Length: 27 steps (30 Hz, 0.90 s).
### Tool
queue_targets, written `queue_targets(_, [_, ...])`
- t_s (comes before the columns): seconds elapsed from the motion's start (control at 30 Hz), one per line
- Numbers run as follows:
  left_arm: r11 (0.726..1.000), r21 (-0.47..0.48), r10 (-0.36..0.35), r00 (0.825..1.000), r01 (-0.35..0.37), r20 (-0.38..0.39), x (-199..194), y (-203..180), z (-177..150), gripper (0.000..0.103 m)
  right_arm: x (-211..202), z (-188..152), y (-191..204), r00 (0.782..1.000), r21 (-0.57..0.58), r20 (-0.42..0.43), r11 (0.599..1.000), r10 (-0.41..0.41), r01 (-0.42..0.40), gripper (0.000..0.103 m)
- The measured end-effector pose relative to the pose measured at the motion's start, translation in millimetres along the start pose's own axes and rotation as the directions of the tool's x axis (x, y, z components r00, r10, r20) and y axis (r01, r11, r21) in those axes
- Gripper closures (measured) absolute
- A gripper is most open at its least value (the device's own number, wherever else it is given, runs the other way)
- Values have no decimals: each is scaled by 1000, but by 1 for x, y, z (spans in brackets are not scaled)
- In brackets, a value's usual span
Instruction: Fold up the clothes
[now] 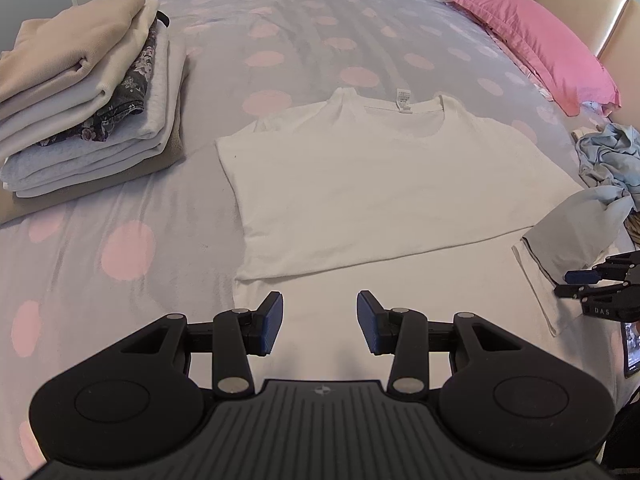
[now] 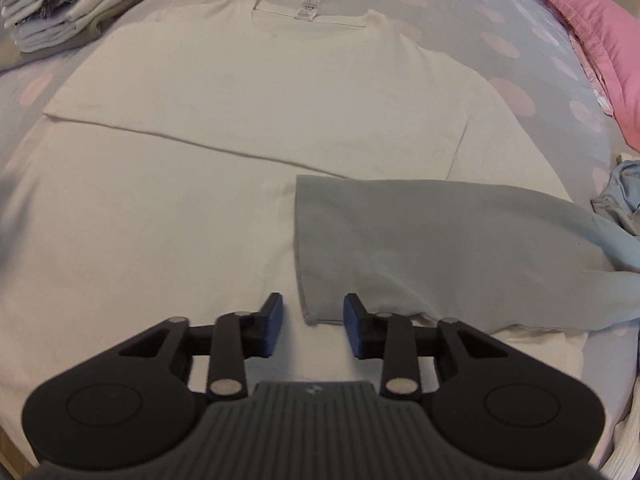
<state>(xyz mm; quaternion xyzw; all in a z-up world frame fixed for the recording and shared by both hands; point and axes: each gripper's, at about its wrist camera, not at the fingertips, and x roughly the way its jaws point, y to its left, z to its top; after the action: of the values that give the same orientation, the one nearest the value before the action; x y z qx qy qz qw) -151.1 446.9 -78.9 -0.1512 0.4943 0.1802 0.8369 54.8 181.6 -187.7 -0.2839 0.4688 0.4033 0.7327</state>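
At the left of the bed [image 1: 120, 208], which carried a grey cover with pink dots, a stack of folded garments [image 1: 84, 100] in beige, cream, floral and pale grey cloth lay squared off and well apart from the work area.

The left gripper [image 1: 320, 320] hovered over the near portion of the white cotton T-shirt [image 1: 360, 184]. Its blue pads stood spread, with nothing between them; only flat white cloth showed beneath.

The T-shirt lay spread in the middle of the bed, collar and neck label away from the grippers. A straight edge ran across the body, so one layer appeared to lie folded over another; the step in hand was judged to be an intermediate fold of this shirt, not yet finished.

The right gripper [image 2: 313, 324] pointed down at the near right part of the shirt. Its pads stood apart and gripped nothing. The hemmed corner of a pale grey-blue cloth panel [image 2: 440, 248], lying on top of the white cloth, sat just beyond and between the pads. Whether this panel belonged to the shirt could not be told.

At the far right lay a pink pillow [image 1: 536, 40] and a crumpled pale blue garment [image 1: 608, 160], still unfolded.

The next move was judged to call for each gripper to close on an edge, pinching all layers, then carrying both sides evenly to keep the fold straight.
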Motion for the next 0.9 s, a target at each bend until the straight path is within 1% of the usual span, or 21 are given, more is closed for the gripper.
queue_targets(0.03, [1000, 1, 2, 1000, -2, -2, 0, 0, 0, 64, 0, 0, -2, 1000, 3, 4, 1000, -4, 4, 91])
queue_targets(0.07, [1000, 2, 3, 1000, -3, -3, 0, 0, 0, 64, -2, 0, -4, 1000, 13, 11, 1000, -2, 1, 94])
queue_targets(0.1, [1000, 2, 4, 1000, -4, -3, 0, 0, 0, 64, -5, 0, -5, 1000, 24, 19, 1000, 1, -1, 95])
queue_targets(0.17, [1000, -4, 3, 1000, -3, 1, -1, 1, 0, 64, -11, 1, -8, 999, 39, 40, 999, -1, 0, 96])
queue_targets(0.23, [1000, -9, 3, 1000, -3, 4, -3, 1, 1, 64, -26, 3, -13, 997, 47, 74, 998, -31, 28, 96])
queue_targets(0.33, [1000, -10, 0, 1000, 0, 12, -4, 3, 2, 64, -51, 7, -35, 992, 98, 99, 993, -79, 70, 96])
queue_targets(0.43, [1000, -10, 5, 1000, -5, 13, -5, 5, 1, 64, -80, 9, -70, 979, 164, 113, 975, -170, 151, 96])
queue_targets(0.5, [1000, -14, 8, 1000, -8, 15, -6, 6, 1, 64, -102, 8, -100, 963, 220, 110, 951, -244, 216, 97])
queue_targets(0.6, [1000, -17, 10, 1000, -9, 16, -7, 7, 1, 64, -139, 1, -153, 931, 318, 86, 896, -354, 311, 97])
queue_targets(0.63, [1000, -16, 10, 1000, -9, 16, -7, 7, 1, 64, -152, -3, -168, 916, 340, 76, 874, -393, 347, 97])
queue_targets(0.73, [1000, -9, 9, 1000, -9, 14, -6, 5, 2, 64, -185, -19, -210, 862, 391, 29, 800, -505, 456, 97])
queue_targets(0.83, [1000, 3, 8, 1000, -8, 6, -4, 4, 2, 64, -211, -41, -245, 810, 434, -23, 724, -586, 536, 97])
queue_targets(0.9, [1000, 7, 11, 1000, -11, 4, -3, 2, 1, 64, -228, -58, -266, 764, 459, -60, 662, -642, 592, 97])
